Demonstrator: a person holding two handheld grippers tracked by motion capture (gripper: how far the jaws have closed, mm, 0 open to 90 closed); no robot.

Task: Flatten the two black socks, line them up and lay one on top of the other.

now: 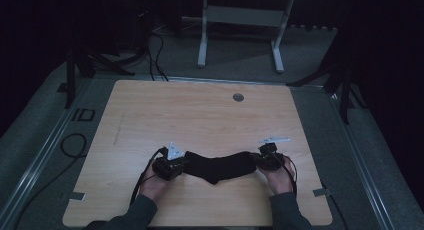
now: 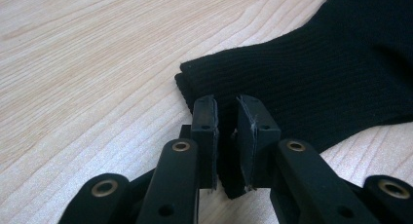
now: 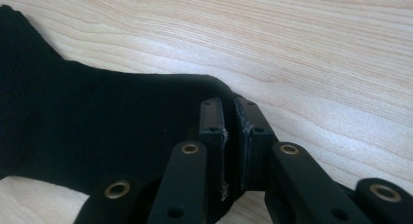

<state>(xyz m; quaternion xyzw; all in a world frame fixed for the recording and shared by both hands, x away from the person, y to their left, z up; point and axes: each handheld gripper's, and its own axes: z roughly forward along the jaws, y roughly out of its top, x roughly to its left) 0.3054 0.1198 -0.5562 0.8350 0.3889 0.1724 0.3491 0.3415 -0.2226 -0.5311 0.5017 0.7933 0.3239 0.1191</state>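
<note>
Left gripper view: left gripper point(image 2: 227, 118) jaws nearly closed, pinching black sock point(image 2: 321, 73) cuff; right gripper point(image 3: 230, 121) likewise on toe end.

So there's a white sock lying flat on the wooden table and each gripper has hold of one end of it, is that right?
Not quite: the sock is black, not white, as the high view shows. The rest holds: it lies on the wooden table, with the left gripper and the right gripper each on one end.

Black ribbed knit cloth, matt, for the sock point(image 2: 316, 83); pale wood-grain table point(image 1: 200, 115), smooth, probably laminate; matt black plastic jaws with brass-coloured rivets.
</note>
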